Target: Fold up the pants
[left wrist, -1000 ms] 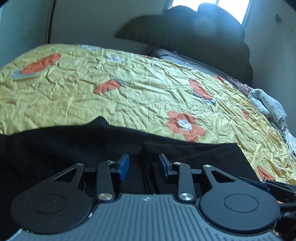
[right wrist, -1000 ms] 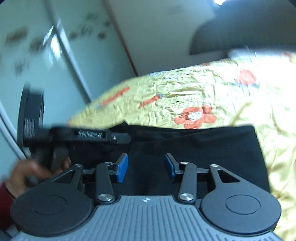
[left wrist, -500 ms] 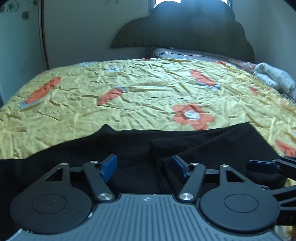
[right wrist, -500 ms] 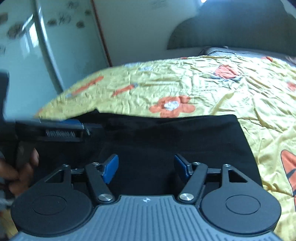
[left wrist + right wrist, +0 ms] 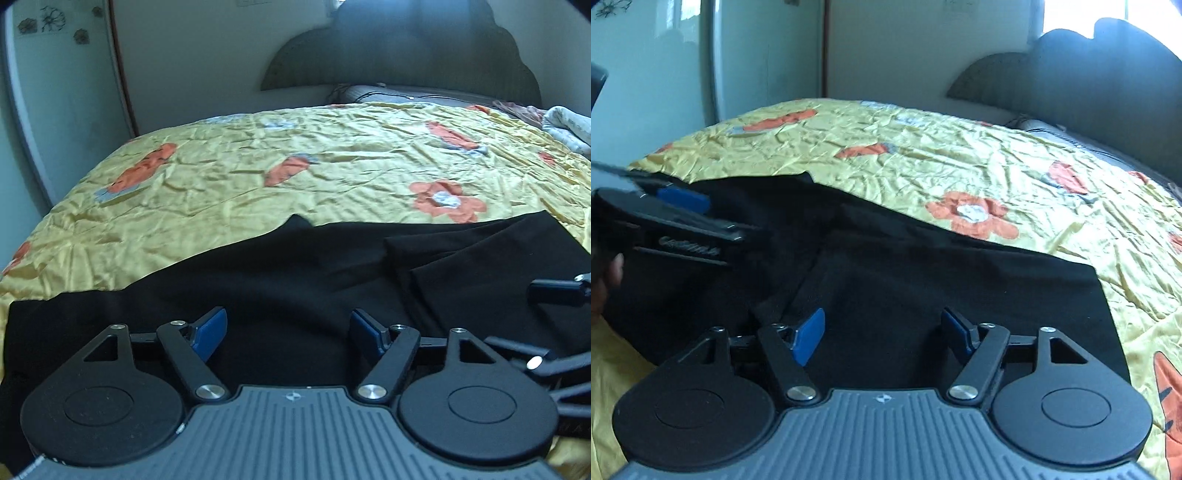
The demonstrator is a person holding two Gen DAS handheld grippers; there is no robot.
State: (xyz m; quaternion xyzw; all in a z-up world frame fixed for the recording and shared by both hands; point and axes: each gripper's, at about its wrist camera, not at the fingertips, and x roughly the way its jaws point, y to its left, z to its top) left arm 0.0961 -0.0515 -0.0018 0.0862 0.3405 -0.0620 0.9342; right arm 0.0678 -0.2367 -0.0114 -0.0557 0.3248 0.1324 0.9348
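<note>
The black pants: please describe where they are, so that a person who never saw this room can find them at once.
A yellow bedspread with orange flowers covers the bed below a dark headboard. The black pants lie across its near edge, under the open left gripper and right gripper. They are the only plain black cloth there.

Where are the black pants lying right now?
The black pants lie on the near edge of the yellow floral bedspread, directly under both open hand-held grippers; in the right wrist view their squared end sits on the right.
</note>
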